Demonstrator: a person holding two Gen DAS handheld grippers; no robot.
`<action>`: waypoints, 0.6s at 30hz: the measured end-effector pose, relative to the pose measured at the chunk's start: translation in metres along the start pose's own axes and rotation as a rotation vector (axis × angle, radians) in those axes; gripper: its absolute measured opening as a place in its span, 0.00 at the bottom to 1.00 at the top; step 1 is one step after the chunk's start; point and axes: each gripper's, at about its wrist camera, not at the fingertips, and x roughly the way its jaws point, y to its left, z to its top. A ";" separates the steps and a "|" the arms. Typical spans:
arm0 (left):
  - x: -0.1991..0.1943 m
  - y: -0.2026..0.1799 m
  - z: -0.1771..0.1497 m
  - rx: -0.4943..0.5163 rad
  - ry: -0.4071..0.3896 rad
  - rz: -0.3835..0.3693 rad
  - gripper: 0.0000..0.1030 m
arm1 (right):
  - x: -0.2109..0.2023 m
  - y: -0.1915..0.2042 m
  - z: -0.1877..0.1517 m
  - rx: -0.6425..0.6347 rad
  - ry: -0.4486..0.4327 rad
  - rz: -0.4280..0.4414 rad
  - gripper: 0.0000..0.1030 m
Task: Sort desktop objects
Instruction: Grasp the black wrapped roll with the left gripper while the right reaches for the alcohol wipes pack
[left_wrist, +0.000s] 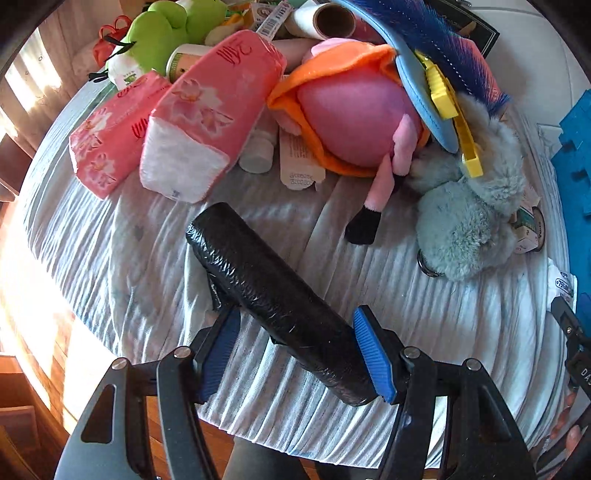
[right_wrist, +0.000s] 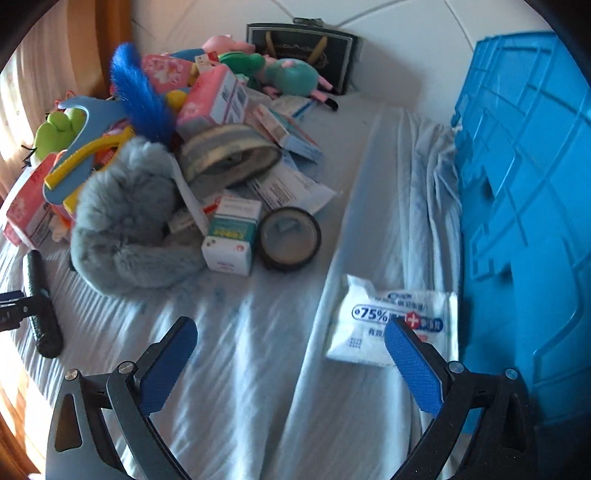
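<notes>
- Black plastic, wrinkled and glossy: a roll of bin bags (left_wrist: 275, 291) lies diagonally between the blue pads of the left gripper (left_wrist: 299, 354), on the pale ribbed cloth (left_wrist: 110, 258) at lower centre of the left wrist view. The right pad touches the roll's near end; whether the left pad presses on it I cannot tell.
- In the right wrist view the same roll (right_wrist: 40, 295) appears at the left edge.
- The right gripper (right_wrist: 291, 365) stands wide with nothing between its pads, above bare cloth at the bottom of its view.
- A white wet-wipes pack (right_wrist: 388, 317) lies just beyond its right finger, beside the blue crate (right_wrist: 524, 184) at the right.
- Upper left of the left wrist view: 2 pink tissue packs (left_wrist: 207, 110) side by side.
- Centre top: a pink and orange plush toy (left_wrist: 347, 110); a grey fluffy toy (left_wrist: 469, 221) sits to its right.
</notes>
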 end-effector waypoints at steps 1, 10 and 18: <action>0.003 -0.001 0.001 0.007 0.001 0.002 0.59 | 0.004 -0.003 -0.004 0.018 0.006 -0.022 1.00; 0.014 -0.017 0.018 0.217 -0.081 0.101 0.35 | 0.017 -0.051 -0.023 0.344 -0.042 -0.119 0.96; 0.022 -0.008 0.030 0.273 -0.070 0.077 0.33 | 0.035 -0.057 -0.019 0.469 -0.045 -0.249 0.95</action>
